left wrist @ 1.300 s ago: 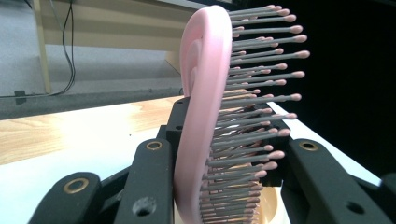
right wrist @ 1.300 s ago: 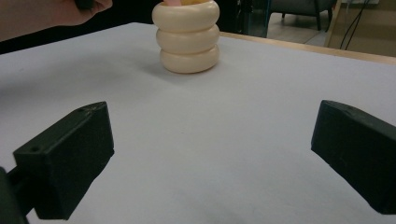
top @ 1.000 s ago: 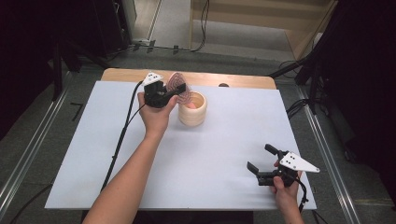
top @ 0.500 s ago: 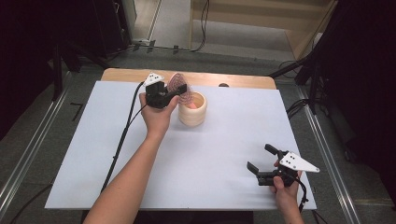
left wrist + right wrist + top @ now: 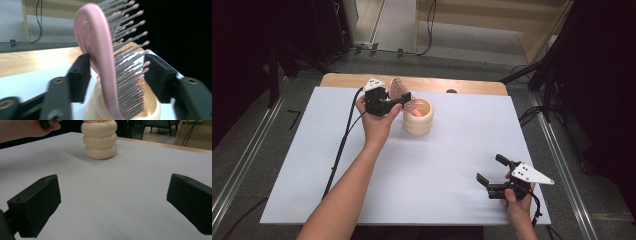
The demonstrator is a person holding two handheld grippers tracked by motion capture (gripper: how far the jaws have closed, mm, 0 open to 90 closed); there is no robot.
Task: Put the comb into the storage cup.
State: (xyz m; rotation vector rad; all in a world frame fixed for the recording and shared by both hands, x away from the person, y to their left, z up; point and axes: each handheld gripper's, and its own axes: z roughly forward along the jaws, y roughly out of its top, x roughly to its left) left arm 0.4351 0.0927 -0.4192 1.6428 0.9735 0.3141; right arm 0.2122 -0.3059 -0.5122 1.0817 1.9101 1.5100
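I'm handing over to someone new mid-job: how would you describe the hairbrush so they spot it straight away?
Look to the far side of the white table, where a cream ribbed cup stands. The pink hairbrush stands upright in that cup, its head between the left gripper's jaws, which have just been opening. It is the one pink thing there, with rows of grey bristles down one face.

L gripper (image 5: 404,101) is held out on a stretched forearm, jaws just opened, approx. halfway apart. R gripper (image 5: 490,173) is kept low near the front edge, jaws spread wide.
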